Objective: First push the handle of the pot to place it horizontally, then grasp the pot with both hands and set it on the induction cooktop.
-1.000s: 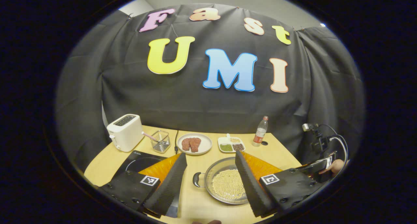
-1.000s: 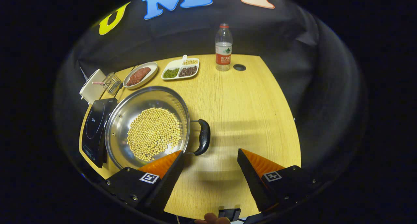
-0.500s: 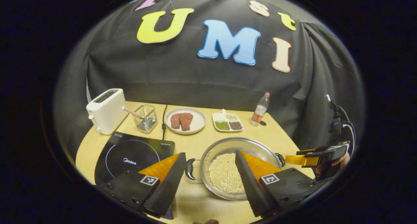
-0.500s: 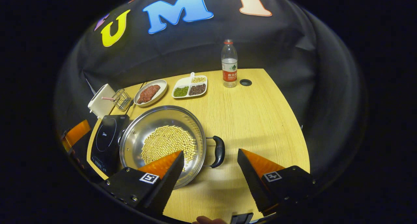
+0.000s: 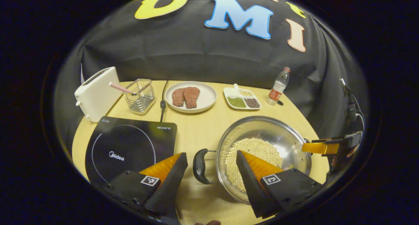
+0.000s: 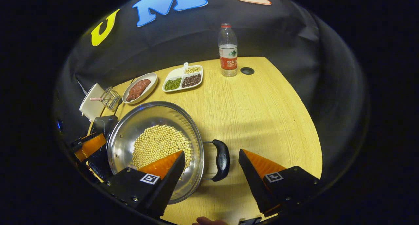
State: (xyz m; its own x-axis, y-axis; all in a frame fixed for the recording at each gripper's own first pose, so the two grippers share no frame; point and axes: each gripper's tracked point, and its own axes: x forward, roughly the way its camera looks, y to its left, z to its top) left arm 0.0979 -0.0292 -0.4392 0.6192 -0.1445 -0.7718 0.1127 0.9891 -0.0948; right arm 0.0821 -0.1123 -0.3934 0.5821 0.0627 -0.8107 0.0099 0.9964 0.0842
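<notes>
Now both tools sit lower and nearer the shiny steel pot of pale yellow beans [image 5: 262, 153] than they did a second ago, when the left gripper view looked mostly at the booth wall and saw the pot small and far off. In that view the left tool [image 5: 212, 182] hangs with its jaws wide apart, holding nothing, and the pot's black left loop handle [image 5: 199, 161] lies between its two fingers, just ahead of them. In the right gripper view the right tool [image 6: 211, 180] is likewise spread and empty, with the black right loop handle [image 6: 222, 159] framed between its fingers; half a second ago that handle sat a little higher in the view.

The pot rests on the pale wooden desk [image 6: 255, 110], just to the right of the black glass induction cooktop [image 5: 127, 148], not on it. Its two handles appear to lie across the desk, left and right, so I judge the pushing step done and the two-handed grasp about to begin. Nothing is gripped yet.
</notes>
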